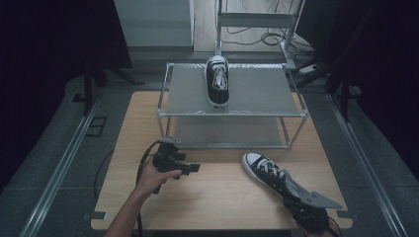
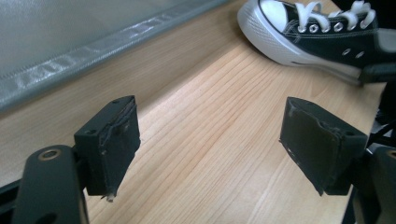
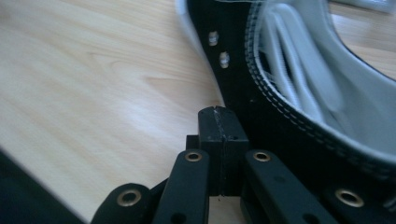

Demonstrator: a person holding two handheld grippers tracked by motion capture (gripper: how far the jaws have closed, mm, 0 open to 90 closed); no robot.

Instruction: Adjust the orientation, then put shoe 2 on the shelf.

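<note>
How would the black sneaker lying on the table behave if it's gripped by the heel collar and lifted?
The sneaker on the table has soft canvas walls, so its collar would probably fold under a pinch. The thick white rubber sole likely makes it toe-heavy, so it may droop. The flat sole shouldn't roll.

On the wooden table point(image 1: 217, 202), toward its far edge, a two-tier metal rack point(image 1: 262, 94). Upright on the top shelf, a black sneaker point(image 1: 217, 81), toe pointing near. Farther off, on the floor, cables point(image 1: 257, 37).
</note>
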